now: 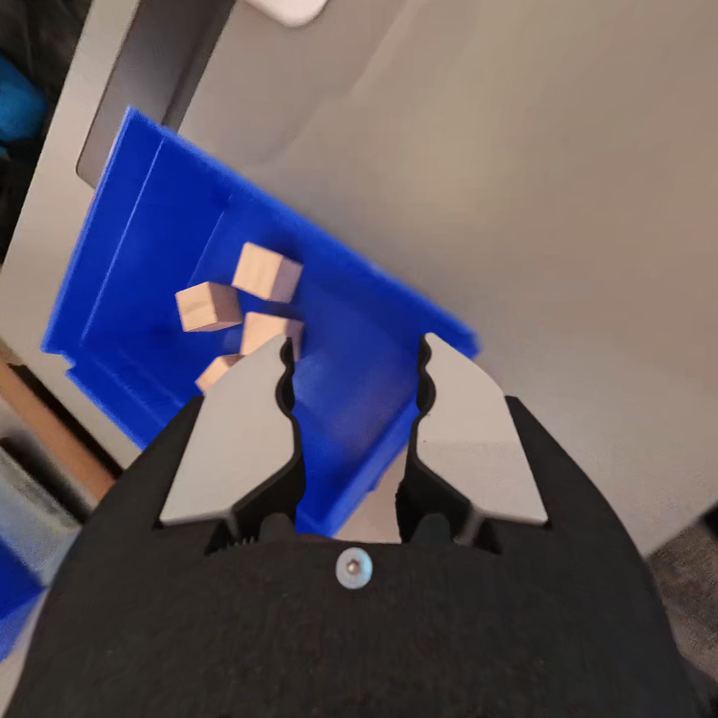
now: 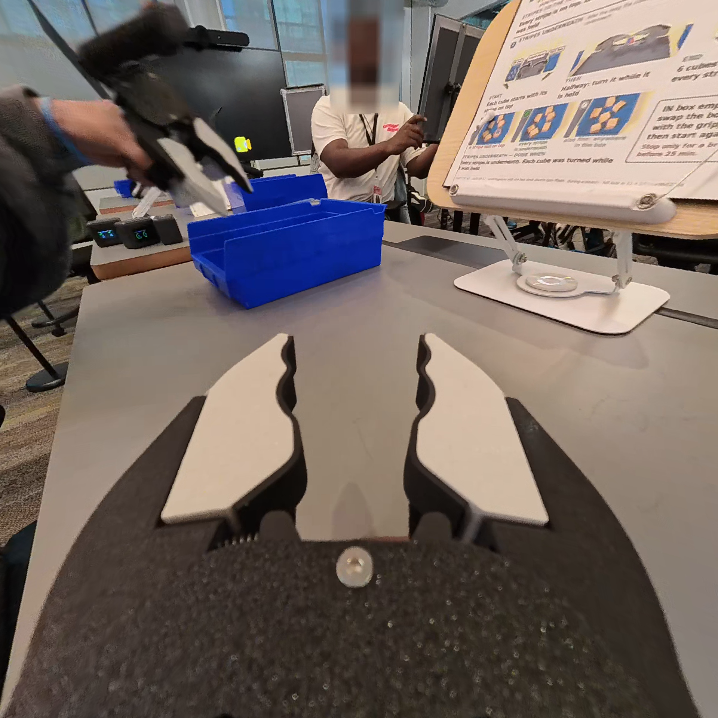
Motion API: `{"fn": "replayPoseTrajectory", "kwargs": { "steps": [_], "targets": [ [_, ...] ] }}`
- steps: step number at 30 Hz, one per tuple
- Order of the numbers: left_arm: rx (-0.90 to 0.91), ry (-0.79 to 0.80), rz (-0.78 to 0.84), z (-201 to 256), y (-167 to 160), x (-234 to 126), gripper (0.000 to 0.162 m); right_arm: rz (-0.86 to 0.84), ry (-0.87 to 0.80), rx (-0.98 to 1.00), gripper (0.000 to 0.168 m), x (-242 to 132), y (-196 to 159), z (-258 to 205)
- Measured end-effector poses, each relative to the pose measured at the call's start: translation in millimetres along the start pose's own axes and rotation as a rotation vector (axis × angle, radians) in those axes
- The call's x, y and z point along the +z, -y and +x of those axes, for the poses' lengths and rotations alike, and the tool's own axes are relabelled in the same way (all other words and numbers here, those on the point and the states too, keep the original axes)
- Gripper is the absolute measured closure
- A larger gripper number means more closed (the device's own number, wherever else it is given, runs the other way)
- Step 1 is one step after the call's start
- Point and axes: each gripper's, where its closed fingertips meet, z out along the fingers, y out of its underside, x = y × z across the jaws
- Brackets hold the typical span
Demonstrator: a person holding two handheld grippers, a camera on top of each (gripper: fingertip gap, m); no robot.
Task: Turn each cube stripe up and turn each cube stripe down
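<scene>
Left tongs [image 1: 355,342] are hanging wide open and empty above the near end of the blue bin [image 1: 163,248]. Ahead and to the left of the tips, four wooden cubes [image 1: 268,277] are lying loose on the bin floor; one is partly hidden behind the left finger. No stripe is showing on their visible faces, though the view is blurred.

Right tongs [image 2: 355,340] are also standing wide open and empty, hovering low over bare grey desk [image 2: 505,388]. The bin [image 2: 307,252] is sitting well ahead and slightly left of them, with the left tongs [image 2: 229,194] tilting down over its far-left corner.

Ahead and right, a white stand [image 2: 563,299] is carrying an instruction sheet [image 2: 606,97]. Beyond the desk, a person in a white shirt [image 2: 361,132] is facing a dark panel; windows are lining the back wall. Patterned carpet [image 2: 23,388] is showing off the left edge.
</scene>
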Motion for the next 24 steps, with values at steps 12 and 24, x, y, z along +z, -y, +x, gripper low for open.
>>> {"fn": "replayPoseTrajectory", "kwargs": {
  "steps": [12, 24],
  "targets": [
    [0.084, -0.144, -0.33, -77, -62, 100, 0.099, -0.048, 0.053, -0.041, 0.11, 6, -8, -12],
    [-0.003, -0.208, -0.288, -67, -66, 99, 0.117, -0.051, 0.077, -0.04, 0.111, 7, -9, -16]
  ]
}}
